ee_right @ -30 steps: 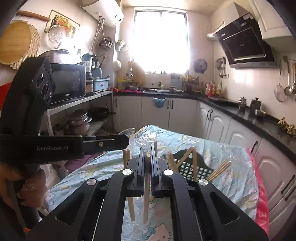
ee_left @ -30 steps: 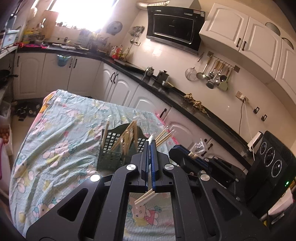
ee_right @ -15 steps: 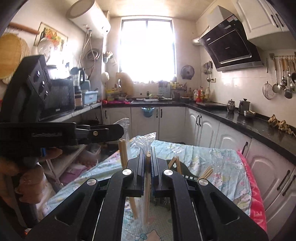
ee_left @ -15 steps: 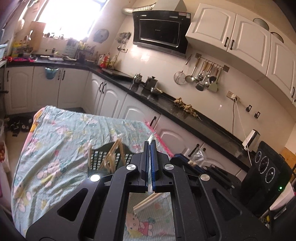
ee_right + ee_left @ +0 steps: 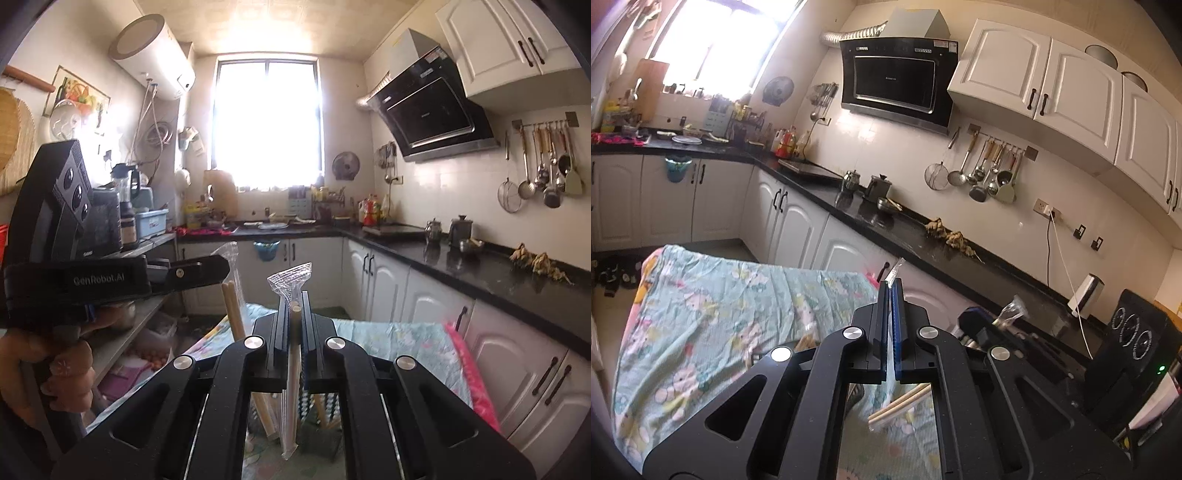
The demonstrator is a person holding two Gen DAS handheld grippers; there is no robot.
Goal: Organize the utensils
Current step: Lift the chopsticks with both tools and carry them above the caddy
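Two grippers, each clamped on its own wrapped pair of chopsticks. Left gripper [image 5: 891,295] pinches the clear wrapper [image 5: 896,266] by its sealed top edge — the sticks [image 5: 899,403] hang below the jaws, tips toward 5 o'clock. Right gripper [image 5: 294,302] is closed on a second wrapped pair [image 5: 294,354], held near upright, crimped plastic end standing up at 12 o'clock.

Change over the last second: both hands have lifted. In the left wrist view the dark basket that sat mid-frame a second ago has dropped out of sight behind the gripper body; only the patterned tablecloth [image 5: 713,310] shows, at 9 o'clock. In the right wrist view the basket [image 5: 325,410] is now a sliver low behind the fingers, chopsticks standing in it.

Reading — neither pair is ready for the basket while wrapped. The raise looks like clearing room to strip the sleeves; the left pinch on bare plastic suits pulling it off.
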